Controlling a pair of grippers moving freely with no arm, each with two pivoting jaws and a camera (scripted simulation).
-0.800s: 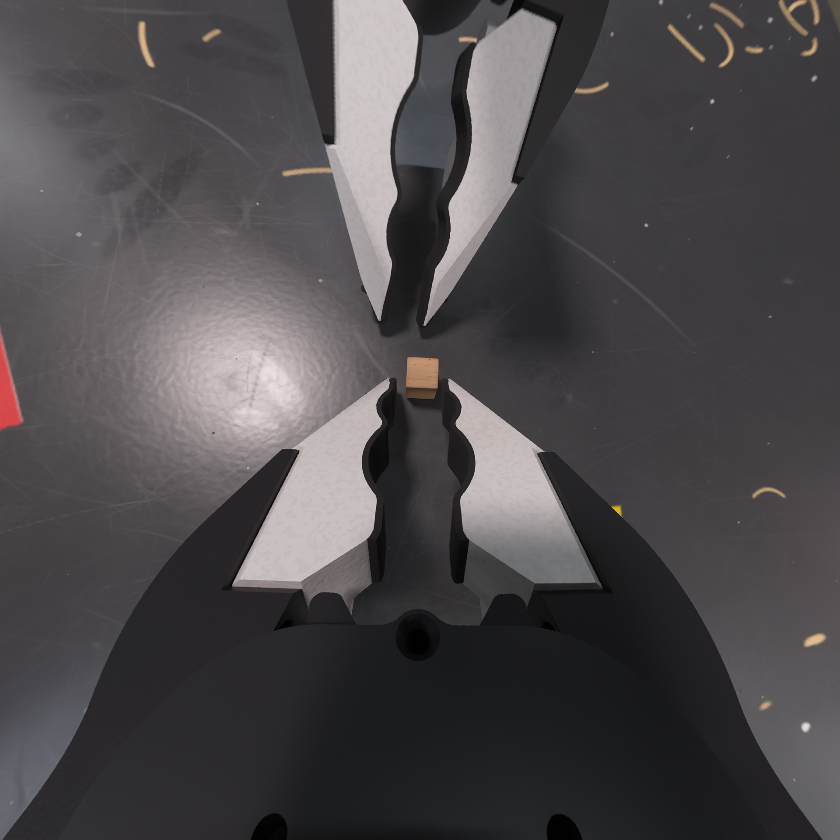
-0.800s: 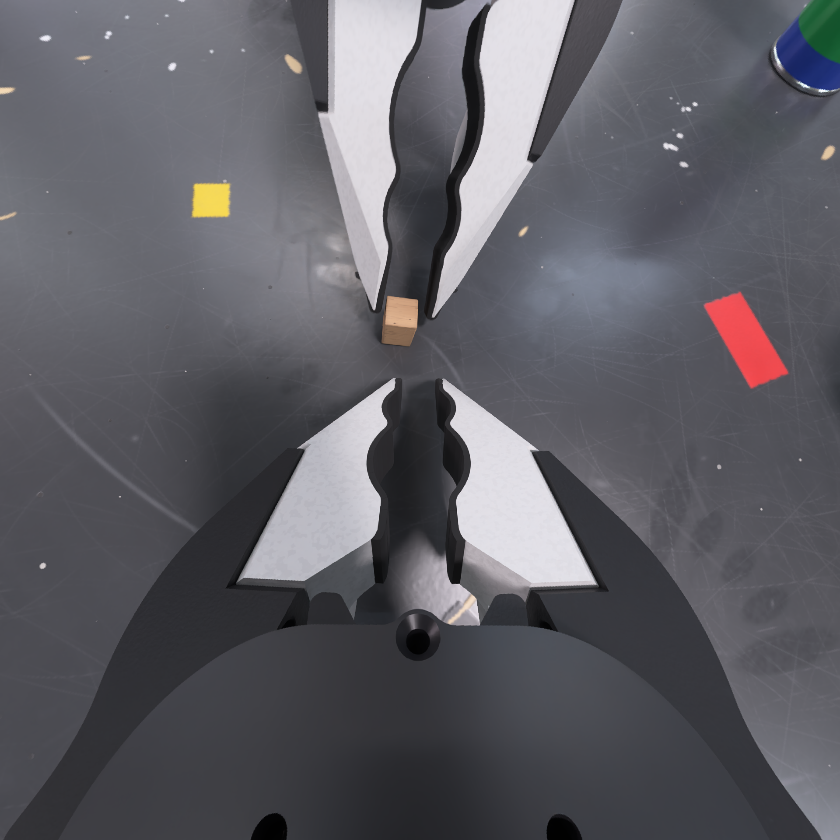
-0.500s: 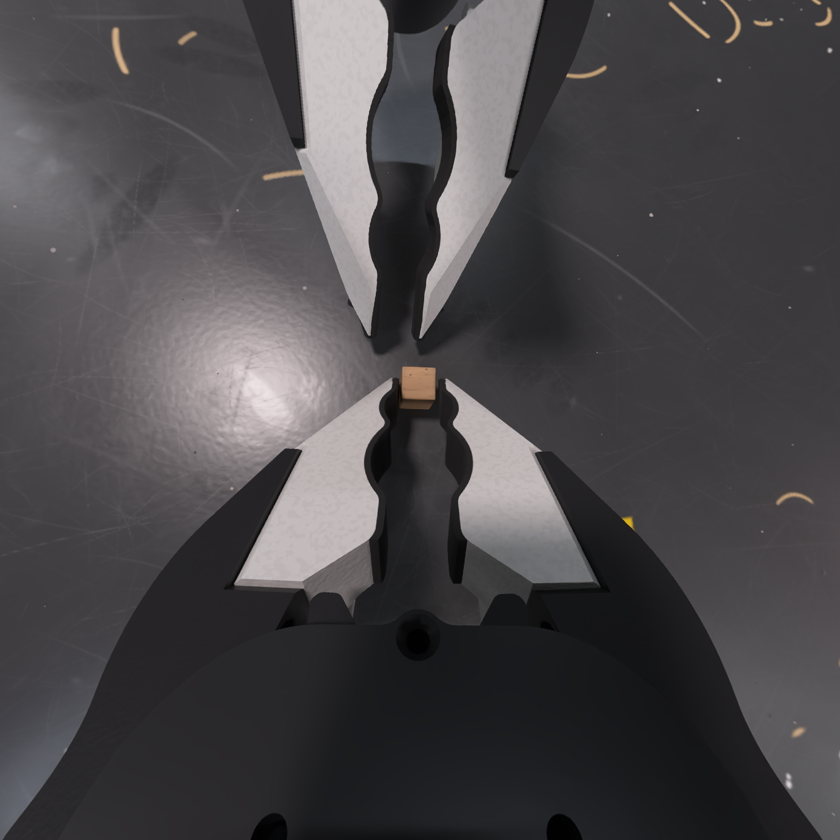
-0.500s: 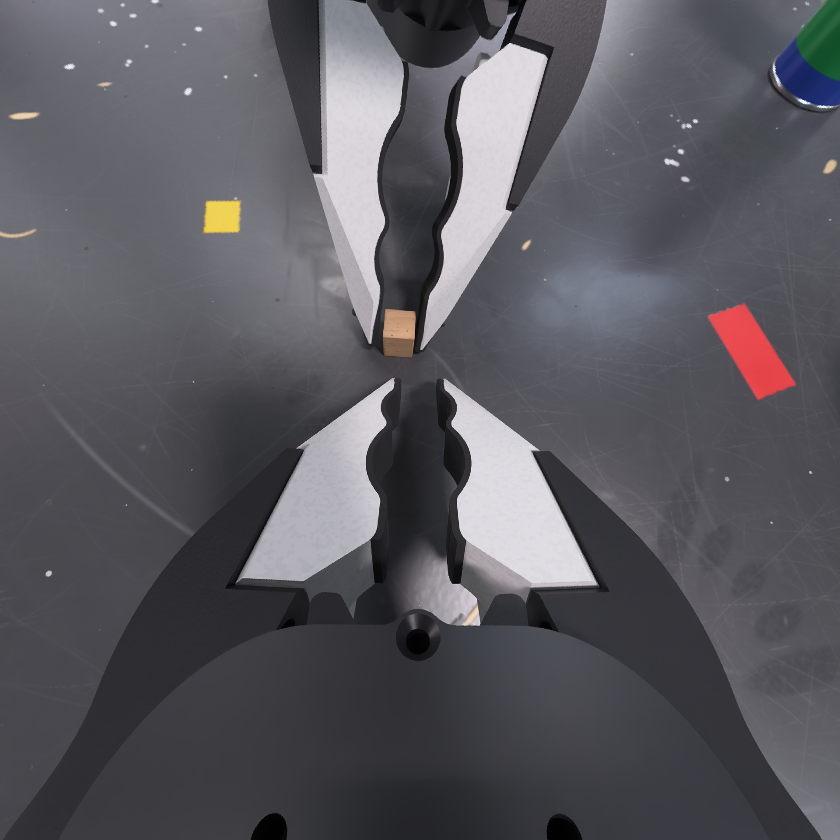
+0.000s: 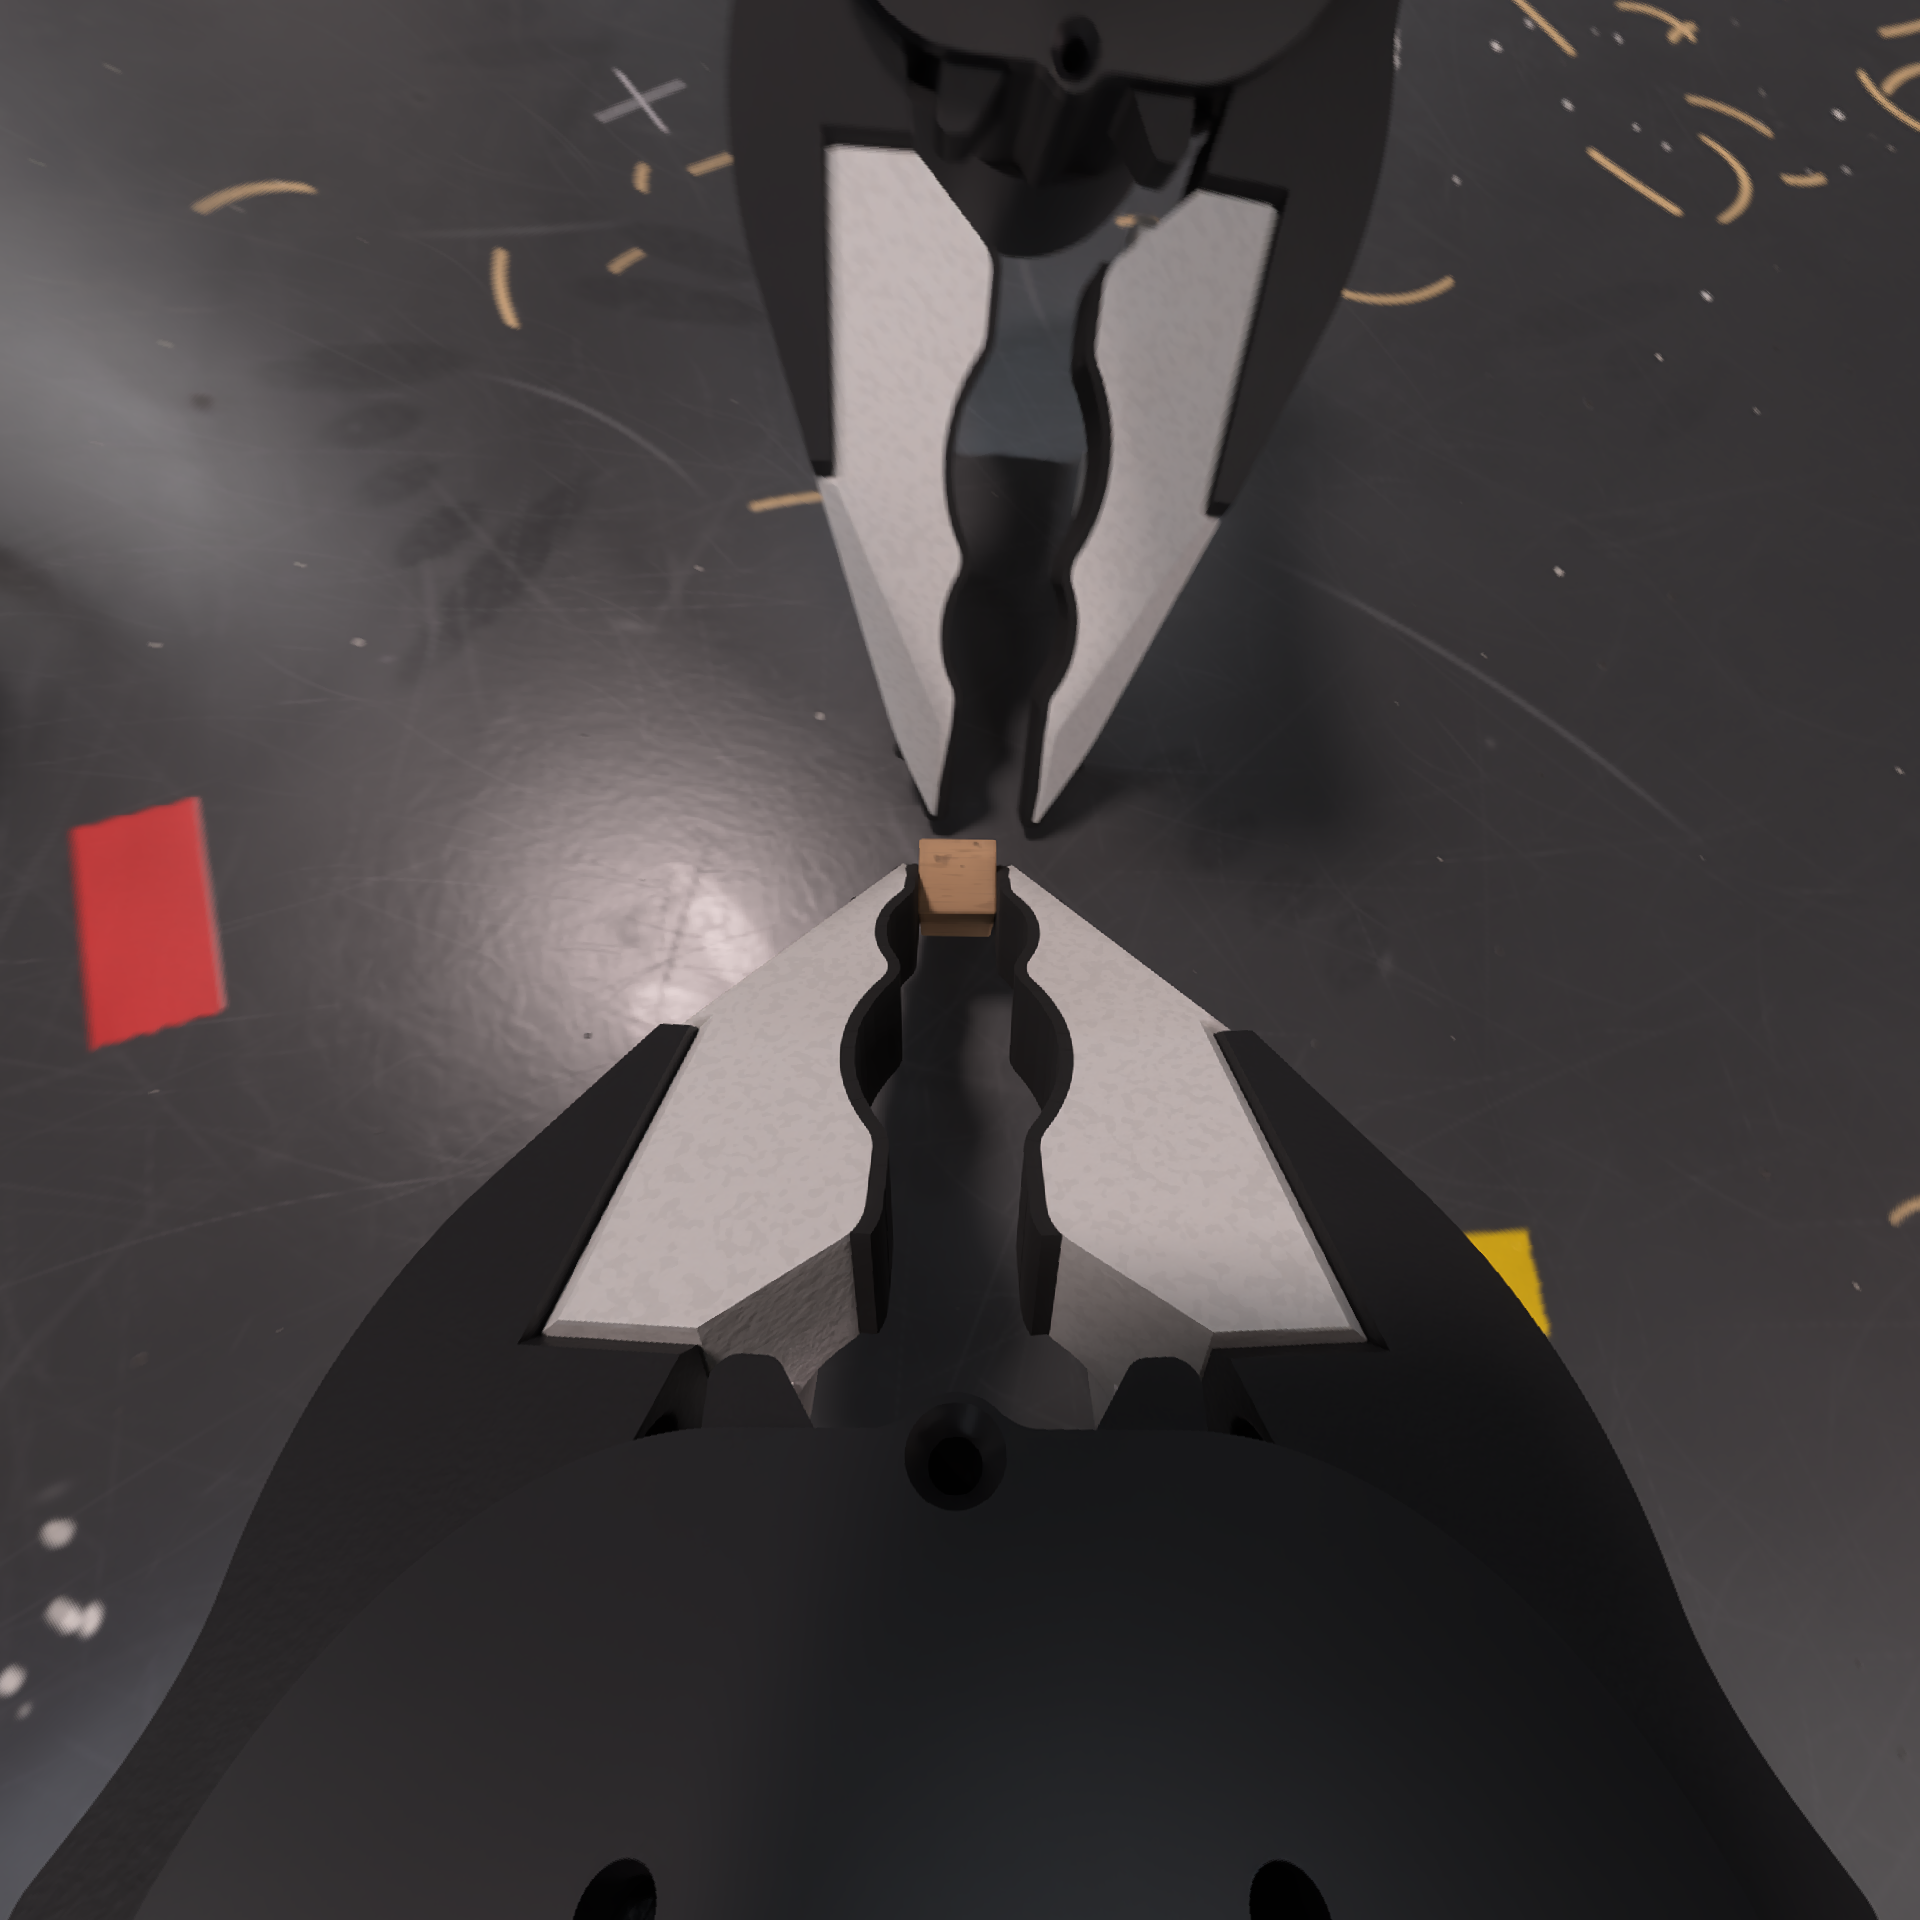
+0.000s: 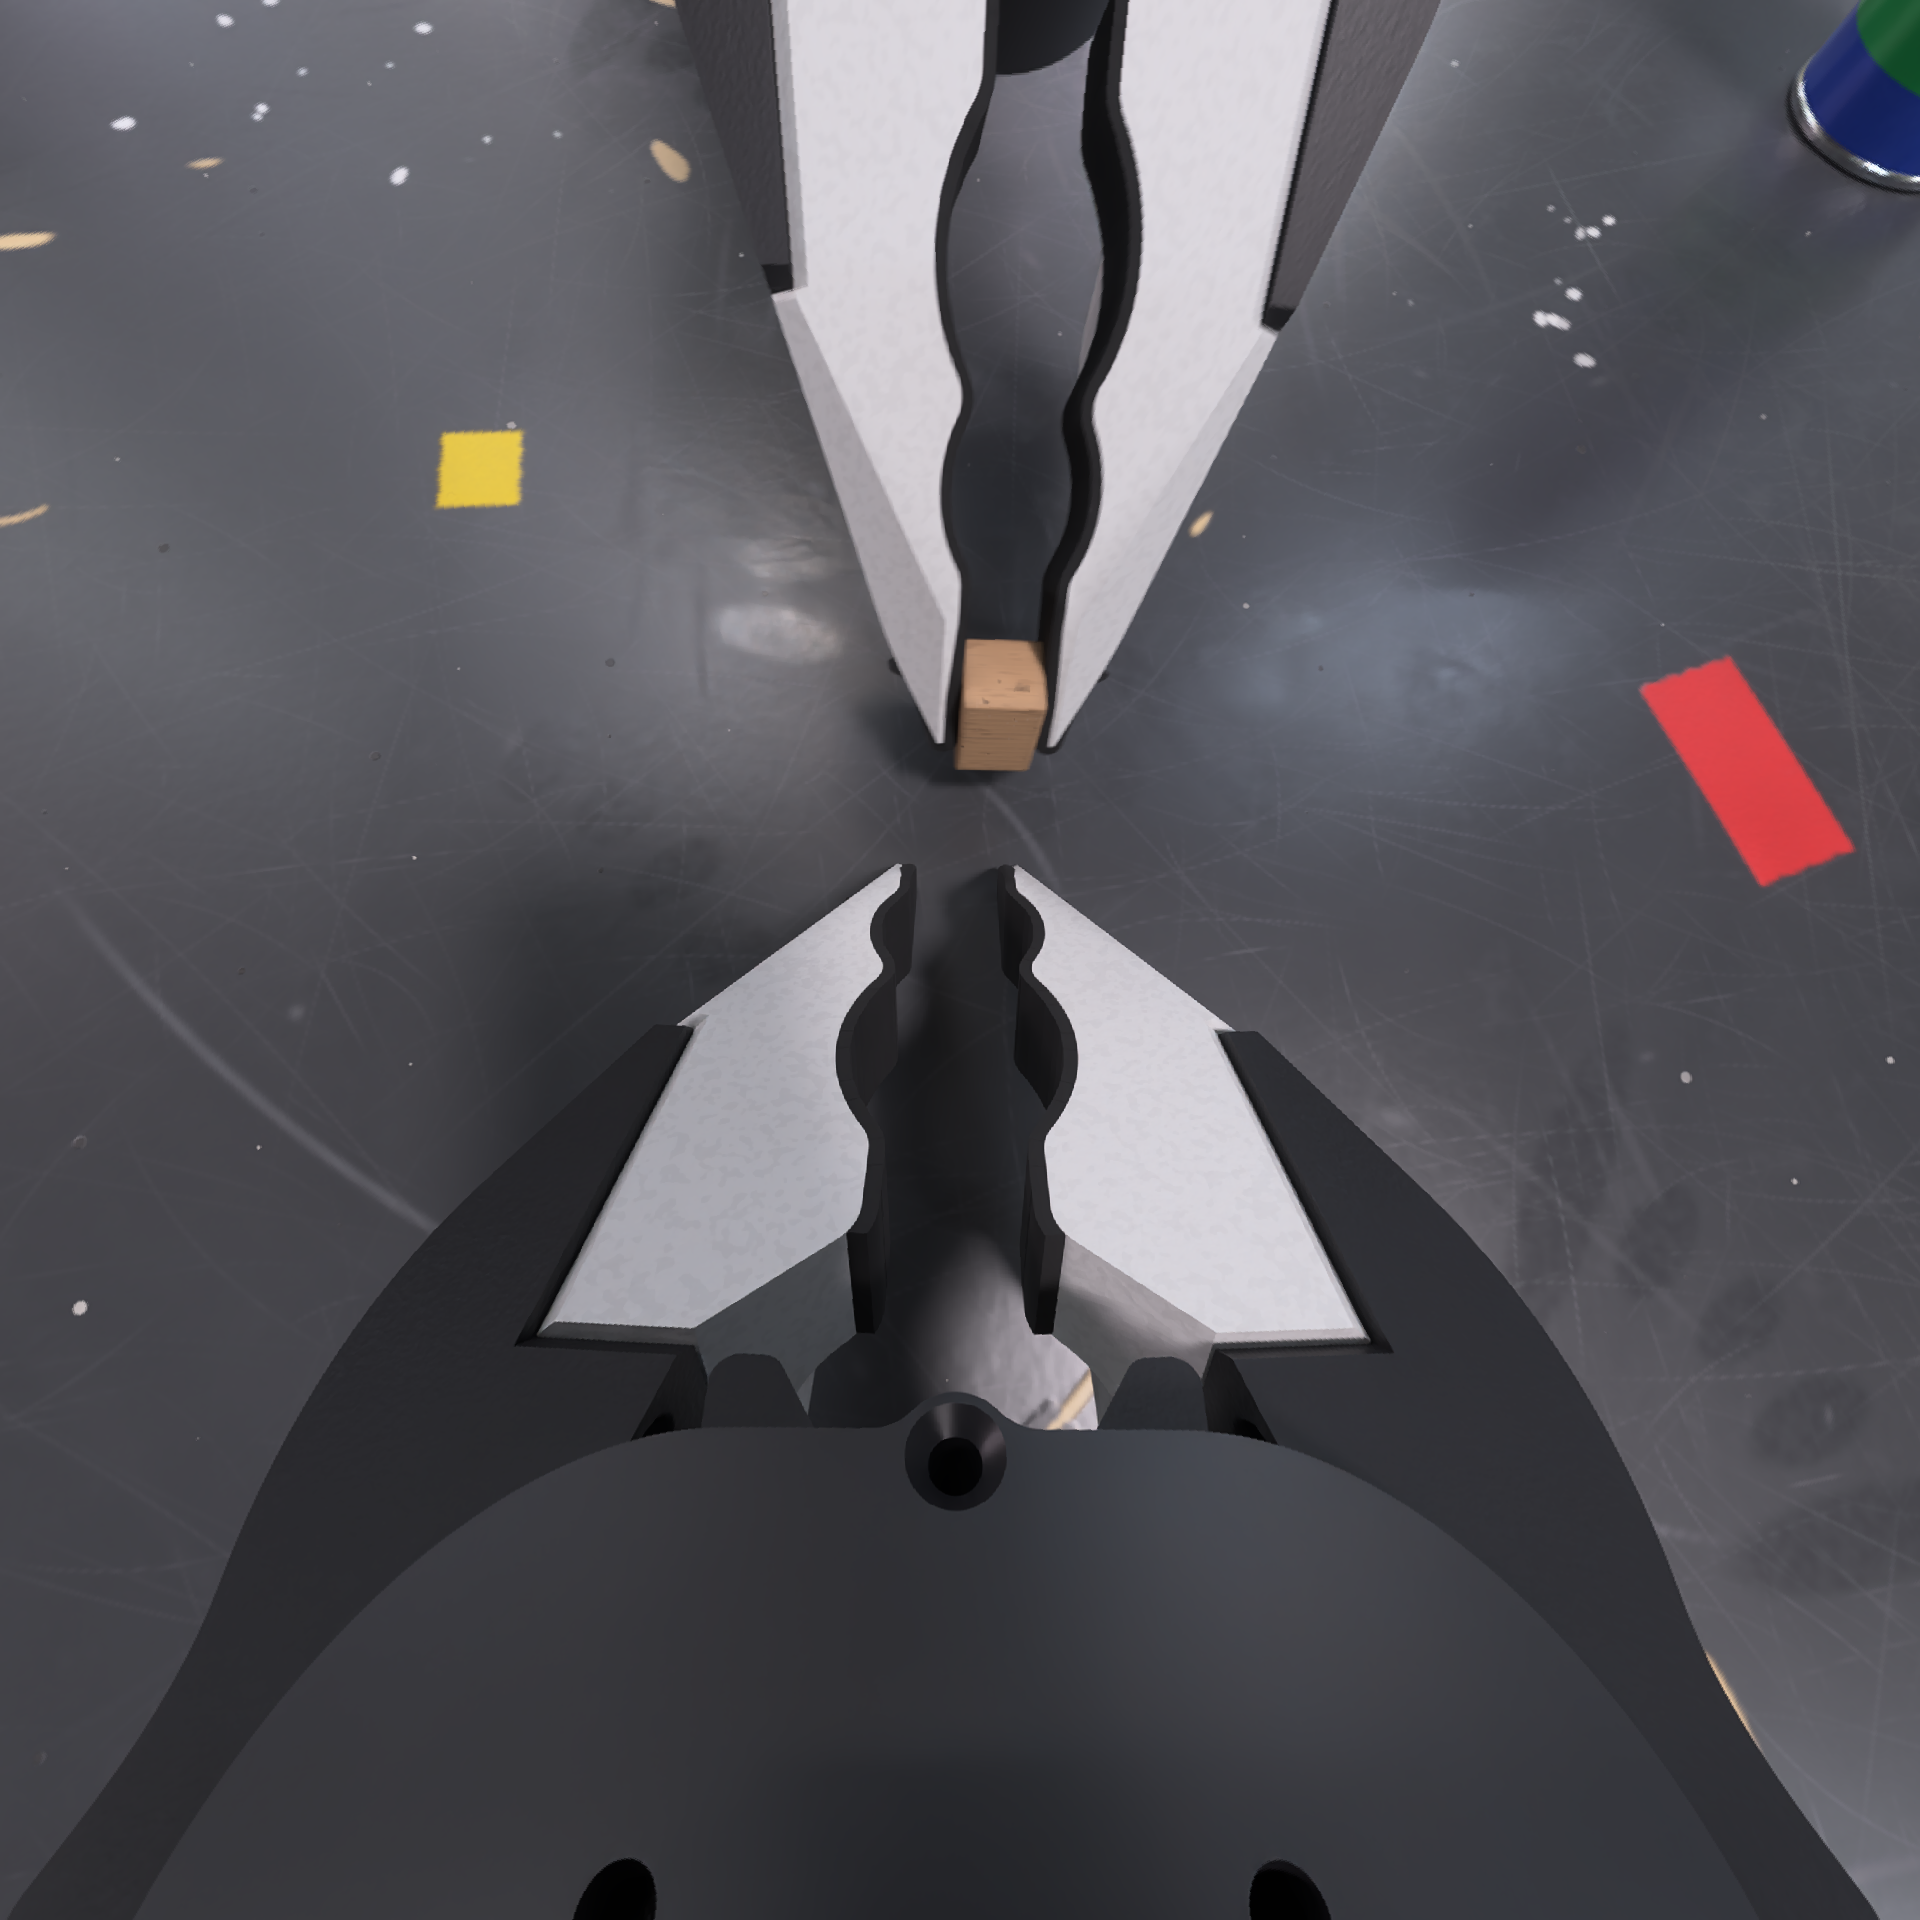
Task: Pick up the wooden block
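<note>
The wooden block (image 5: 957, 888) is a small tan cube on the dark scratched table (image 5: 416, 727). My left gripper (image 5: 957, 883) has its two fingertips against the block's sides, shut on it. In the right wrist view the block (image 6: 1000, 707) sits between the left gripper's (image 6: 1000, 727) tips, its underside at or just above the table; I cannot tell which. My right gripper (image 6: 956, 878) faces it tip to tip, a short gap away, with its jaws narrowly open and empty. It shows opposite in the left wrist view (image 5: 982, 826).
A red tape patch (image 5: 145, 920) (image 6: 1745, 769) and a yellow square (image 6: 478, 468) (image 5: 1512, 1288) lie flat on the table. A blue and green can (image 6: 1870, 94) stands far off. Curled wood shavings (image 5: 1662, 177) and white specks are scattered about.
The left gripper has slid forward around the block and closed on it. The right gripper's narrow jaw gap is unchanged. Both views have shifted slightly.
</note>
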